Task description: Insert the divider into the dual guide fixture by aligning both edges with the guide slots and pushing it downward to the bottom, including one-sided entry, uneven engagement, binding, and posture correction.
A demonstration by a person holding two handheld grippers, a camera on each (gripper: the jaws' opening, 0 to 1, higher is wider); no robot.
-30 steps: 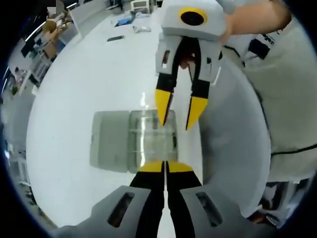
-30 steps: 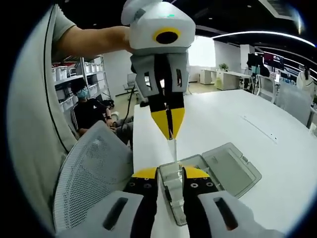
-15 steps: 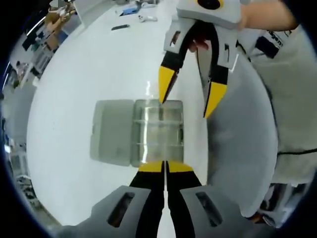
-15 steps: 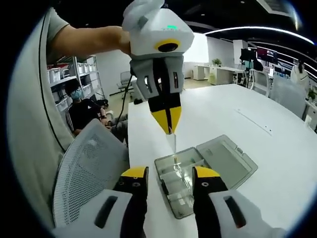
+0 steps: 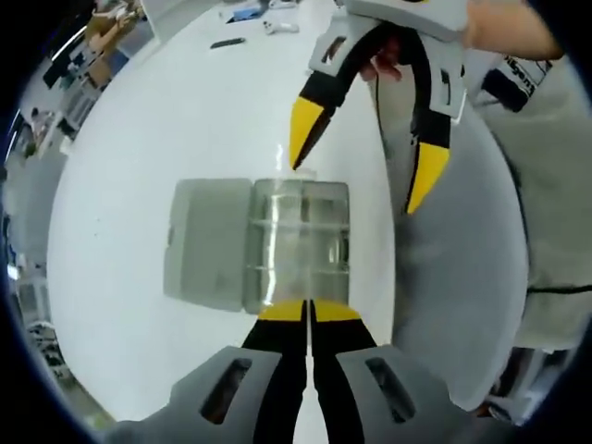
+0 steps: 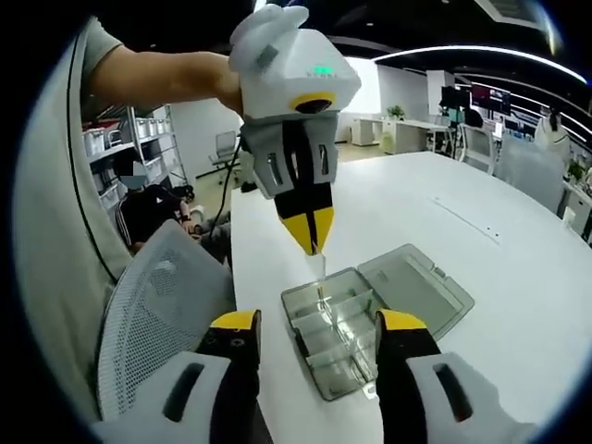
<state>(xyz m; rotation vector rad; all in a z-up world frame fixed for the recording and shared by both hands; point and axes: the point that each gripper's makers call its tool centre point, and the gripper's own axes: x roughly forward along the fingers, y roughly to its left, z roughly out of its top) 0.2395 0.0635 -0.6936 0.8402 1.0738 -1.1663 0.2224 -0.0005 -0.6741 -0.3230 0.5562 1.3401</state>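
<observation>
While the left tongs [image 5: 310, 310] sit with their two yellow tips pressed together at the bottom of the left gripper view, one clear plastic case [image 5: 301, 240] lies just ahead of those tips on the white table [image 5: 166, 120]. Its one lid [image 5: 205, 242] is folded flat open to the left of the tips. Thin cross walls split the tray into compartments; their exact number I cannot tell. The right tongs [image 5: 365, 148] come down from above with their two tips spread wide apart, one tip touching the tray's far edge.

Seen from the right gripper view, the right tongs [image 6: 319, 324] stand wide apart, holding nothing, with the case [image 6: 338, 324] lying between and just beyond their tips and its lid [image 6: 416, 287] open to the right. The left tongs [image 6: 307, 231] hang tip-down over the tray's far end, pinched on one thin clear divider [image 6: 321, 270] that stands upright, its lower edge in the tray. One mesh chair back [image 6: 157, 324] sits left of the tongs.
</observation>
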